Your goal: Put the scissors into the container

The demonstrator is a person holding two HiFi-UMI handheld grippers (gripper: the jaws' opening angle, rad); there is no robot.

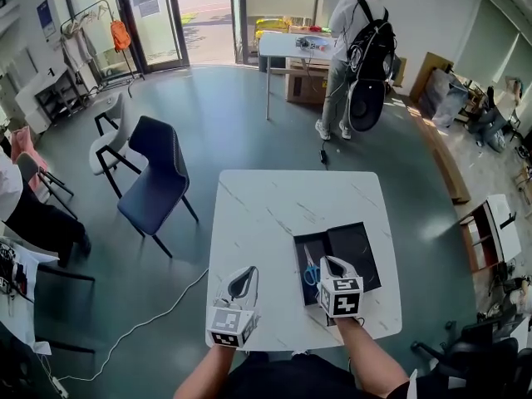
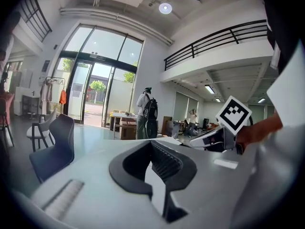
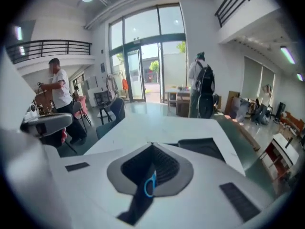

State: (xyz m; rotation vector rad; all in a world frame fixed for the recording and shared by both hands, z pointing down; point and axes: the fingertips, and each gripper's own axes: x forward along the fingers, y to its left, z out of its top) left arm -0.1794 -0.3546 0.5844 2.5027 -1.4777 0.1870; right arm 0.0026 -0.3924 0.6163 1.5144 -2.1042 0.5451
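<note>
Looking down in head view: grey-green floor [image 1: 216, 115], smooth, slight sheen. White marble-look table [image 1: 283, 206], rectangular w/ rounded corners, faint grey veining. Dark blue moulded chair [image 1: 154, 177] on thin black legs stands just left of table; white chair [image 1: 108, 144] beyond it. Person w/ black backpack [image 1: 353, 44] stands at a far table, well apart. Thin white cable [image 1: 137, 327] snakes over floor near table's near-left corner.

Container [image 1: 359, 252]: flat black tray, matte, two rectangular compartments, near table's right edge, set slightly askew. Right gripper and its marker cube hide the tray's near edge from head view.

Left gripper [image 1: 248, 271]: white body, grey ribbed pads, over table's near-left part, well apart from container. Jaws together, empty.

Right gripper [image 1: 332, 263]: over container's near part, about at the divider. Jaws closed, gripping nothing. In right gripper view a blue loop shows thru the slit below the pads.

Scissors [image 1: 311, 271]: small, blue handle loops, pale blades. They lie flat in the left compartment, handles toward the near side, just left of right gripper's tips.
</note>
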